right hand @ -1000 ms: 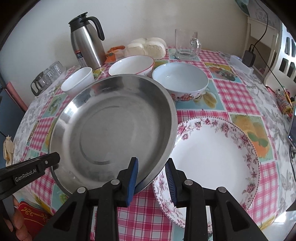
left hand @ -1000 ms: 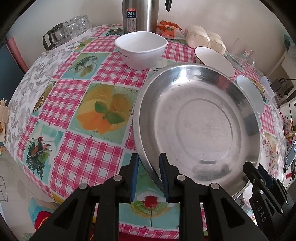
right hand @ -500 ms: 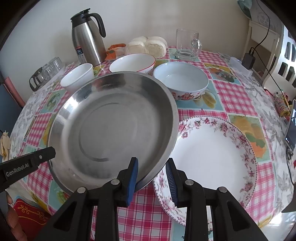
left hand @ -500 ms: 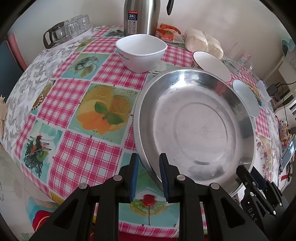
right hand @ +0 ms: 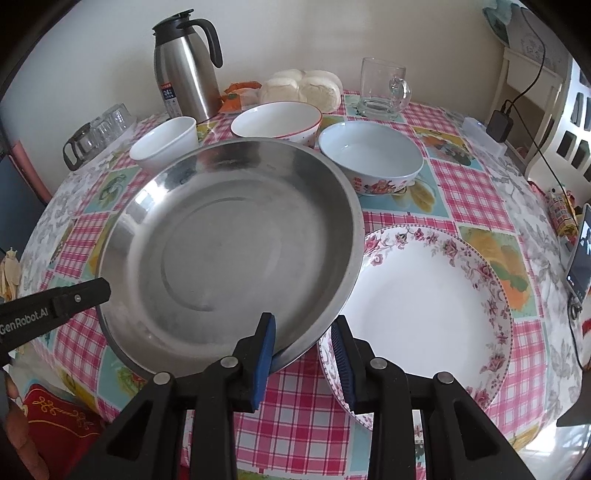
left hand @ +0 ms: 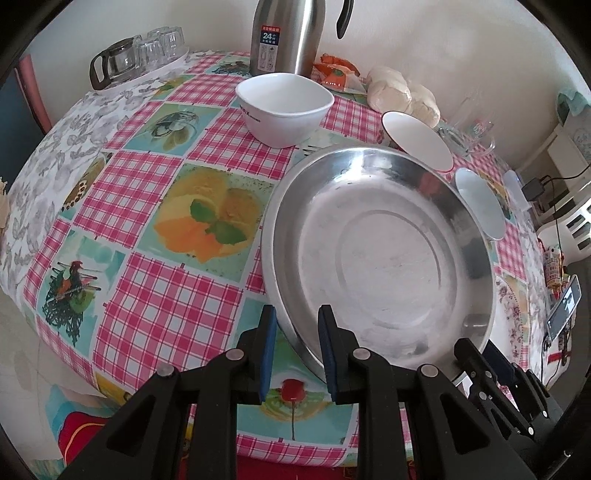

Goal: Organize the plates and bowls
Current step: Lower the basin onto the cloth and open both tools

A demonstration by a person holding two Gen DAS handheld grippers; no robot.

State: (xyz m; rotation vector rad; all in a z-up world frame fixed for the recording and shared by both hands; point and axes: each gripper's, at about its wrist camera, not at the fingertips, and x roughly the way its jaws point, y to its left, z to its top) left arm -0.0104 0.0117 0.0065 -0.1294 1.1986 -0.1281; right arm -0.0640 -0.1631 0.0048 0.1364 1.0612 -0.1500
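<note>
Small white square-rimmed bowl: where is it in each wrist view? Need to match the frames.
Left wrist: the small white bowl is top centre, just in front of the steel thermos and behind the steel pan.
Right wrist: the small white bowl is upper left, beyond the steel pan's far rim, left of the red-rimmed bowl.
Shared landmark: the steel thermos, right behind it.

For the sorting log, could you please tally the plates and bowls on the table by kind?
Plates: 2, the large round stainless-steel plate and the white floral-rimmed ceramic plate.
Bowls: 3, the small white squarish bowl, the white red-rimmed bowl and the pale blue flower-patterned bowl.
Total: 5.
</note>
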